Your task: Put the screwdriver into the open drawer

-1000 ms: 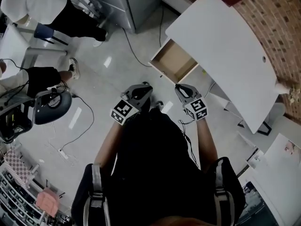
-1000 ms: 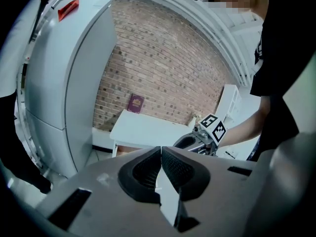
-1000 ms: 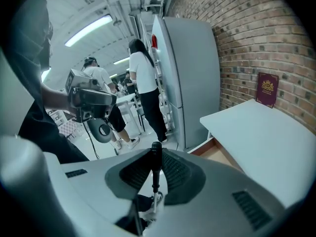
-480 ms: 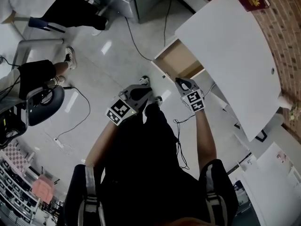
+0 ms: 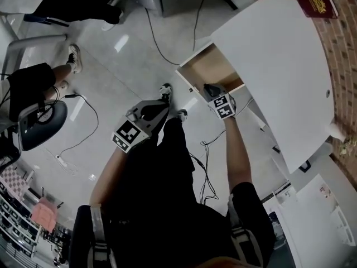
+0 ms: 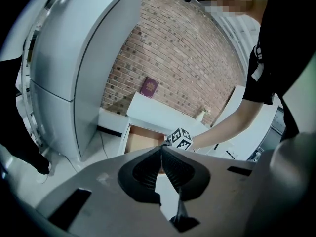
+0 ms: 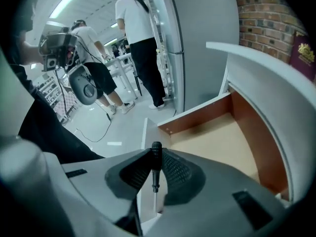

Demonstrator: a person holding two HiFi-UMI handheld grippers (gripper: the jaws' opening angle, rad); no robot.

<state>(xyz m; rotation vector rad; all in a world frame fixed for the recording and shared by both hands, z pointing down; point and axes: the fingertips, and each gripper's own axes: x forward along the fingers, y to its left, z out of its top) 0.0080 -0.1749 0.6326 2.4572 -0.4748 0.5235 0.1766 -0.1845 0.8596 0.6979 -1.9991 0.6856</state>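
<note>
Black screwdriver [image 7: 155,166] in right gripper [image 7: 156,153]

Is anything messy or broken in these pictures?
Nothing looks broken or spilled. The drawer hangs open, as the task needs, and the right gripper holds the screwdriver near its front. Only loose cables trail across the floor.

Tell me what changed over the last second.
The right gripper, shut on the screwdriver, moved forward to the front edge of the drawer. The left gripper, shut and empty, lagged behind near the person's legs. The drawer stays open; the red book stays on the table.
</note>
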